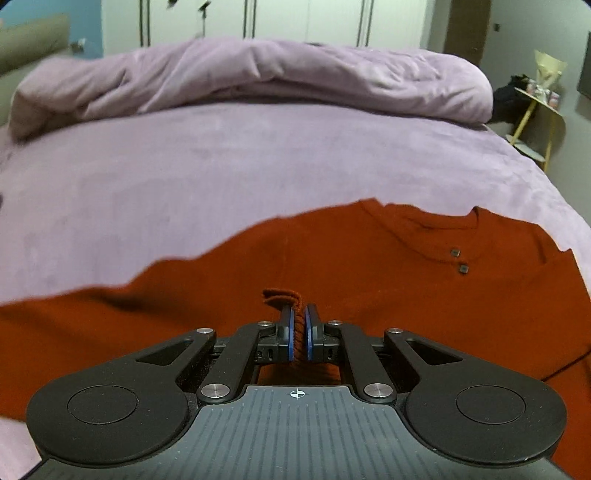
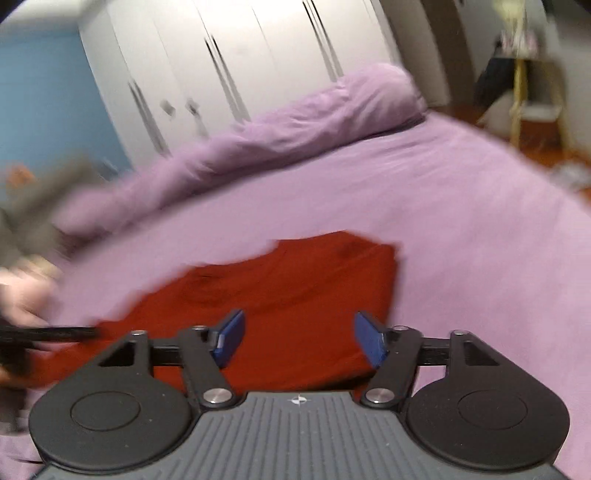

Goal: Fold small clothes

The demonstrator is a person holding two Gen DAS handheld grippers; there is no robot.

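A small rust-red shirt [image 1: 369, 266] lies on the lilac bed sheet [image 1: 184, 184], its neckline with two dark buttons [image 1: 458, 260] to the right. My left gripper [image 1: 299, 314] is shut on a pinched fold of the shirt's fabric, held between its blue pads [image 1: 290, 332]. In the right wrist view, which is blurred, the shirt [image 2: 295, 288] lies under my right gripper [image 2: 299, 332], which is open and empty above the cloth. The left hand and its gripper [image 2: 44, 332] show blurred at the left edge.
A bunched lilac duvet [image 1: 258, 77] lies across the far side of the bed. White wardrobe doors [image 1: 277, 18] stand behind it. A yellow-legged side table [image 1: 539, 122] stands past the bed's right edge.
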